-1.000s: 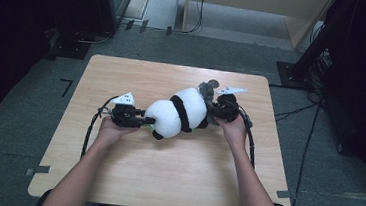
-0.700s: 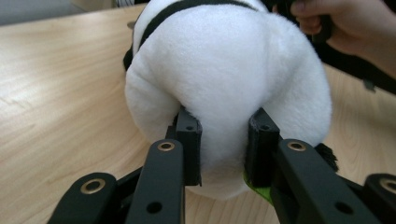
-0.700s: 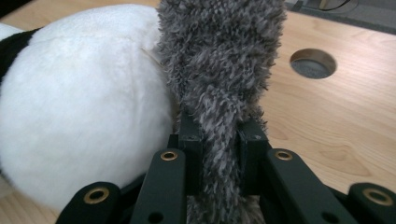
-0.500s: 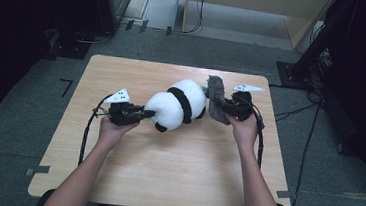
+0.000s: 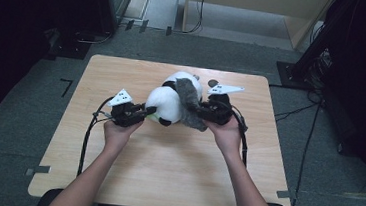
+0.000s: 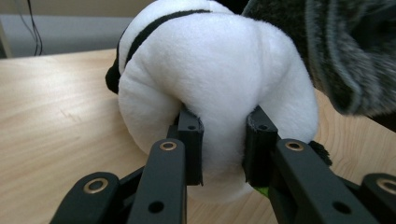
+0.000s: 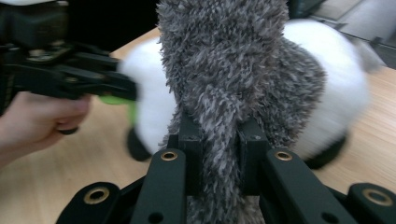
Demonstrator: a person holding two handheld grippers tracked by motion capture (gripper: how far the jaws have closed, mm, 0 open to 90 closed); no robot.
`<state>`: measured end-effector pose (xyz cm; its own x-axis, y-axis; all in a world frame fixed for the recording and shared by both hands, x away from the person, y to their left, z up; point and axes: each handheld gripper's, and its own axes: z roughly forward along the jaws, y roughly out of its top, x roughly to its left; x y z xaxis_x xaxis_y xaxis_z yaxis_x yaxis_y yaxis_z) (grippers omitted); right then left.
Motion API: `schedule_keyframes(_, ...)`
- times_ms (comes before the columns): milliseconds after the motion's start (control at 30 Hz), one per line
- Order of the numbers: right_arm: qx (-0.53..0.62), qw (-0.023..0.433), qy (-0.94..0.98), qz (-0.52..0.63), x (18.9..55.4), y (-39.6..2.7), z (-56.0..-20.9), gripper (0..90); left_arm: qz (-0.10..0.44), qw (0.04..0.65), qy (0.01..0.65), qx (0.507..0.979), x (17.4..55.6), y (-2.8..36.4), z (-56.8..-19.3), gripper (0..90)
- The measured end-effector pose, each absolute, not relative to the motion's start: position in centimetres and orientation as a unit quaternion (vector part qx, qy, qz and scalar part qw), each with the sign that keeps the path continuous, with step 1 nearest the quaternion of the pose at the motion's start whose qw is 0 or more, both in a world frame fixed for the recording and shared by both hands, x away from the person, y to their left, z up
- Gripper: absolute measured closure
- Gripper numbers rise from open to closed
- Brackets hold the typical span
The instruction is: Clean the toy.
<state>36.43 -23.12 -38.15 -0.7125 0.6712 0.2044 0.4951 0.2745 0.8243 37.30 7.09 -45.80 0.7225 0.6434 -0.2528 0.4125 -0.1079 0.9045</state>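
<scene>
Panda plush (image 5: 171,102) is held just above the middle of the desk (image 5: 164,181), between the two claws, with its long axis running from the near left to the far right in the high view. Nearest the person, the forearms are seen coming up from the bottom edge. The left claw (image 5: 146,112) is clamped narrowly on a fold of the white plush at its near-left end; in the left gripper view the pads (image 6: 190,140) are seen pressed deep into the white pile of the plush (image 6: 215,88). The right claw (image 5: 201,112) is closed tightly on a grey fuzzy cloth (image 5: 187,101), which is draped across the plush from the right; in the right gripper view the cloth (image 7: 233,79) is seen pinched between the jaws and rising straight up from them.

The coming move is judged to turn on this: the cloth lies across the plush's long axis, over its middle, with the right claw on the side nearer the cloth and the left claw steadying the opposite end.

What the cloth is, a garment or a wrap, cannot be made out. The plush's face is hidden, and its far end (image 7: 336,70) is blurred in the right gripper view. Beyond the desk, dark floor (image 5: 225,51) and cables are seen.
</scene>
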Motion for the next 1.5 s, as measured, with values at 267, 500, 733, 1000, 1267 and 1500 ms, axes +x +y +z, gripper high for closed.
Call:
schedule_keyframes(267,0.347,0.083,0.803,0.477,35.5,-19.9,-38.8,76.8,0.103,0.567,0.349,0.738,36.5,5.8,-45.7,73.5)
schedule_keyframes(500,0.343,0.087,0.803,0.48,35.0,-19.0,-39.7,76.4,0.112,0.572,0.357,0.73,36.3,6.0,-45.3,73.5)
schedule_keyframes(733,0.309,0.096,0.834,0.447,34.0,-17.0,-41.0,77.0,0.1,0.582,0.374,0.715,36.7,6.6,-45.2,73.3)
schedule_keyframes(1000,0.3,0.086,0.854,0.416,34.0,-15.8,-43.2,77.4,0.098,0.582,0.385,0.71,36.8,6.7,-45.1,73.3)
schedule_keyframes(1267,0.3,0.083,0.88,0.358,34.2,-14.6,-45.5,77.5,0.096,0.599,0.377,0.7,36.6,6.9,-44.5,73.1)
schedule_keyframes(1500,0.315,0.073,0.879,0.35,34.8,-15.6,-45.6,77.4,0.097,0.597,0.379,0.7,36.8,7.4,-44.8,72.9)
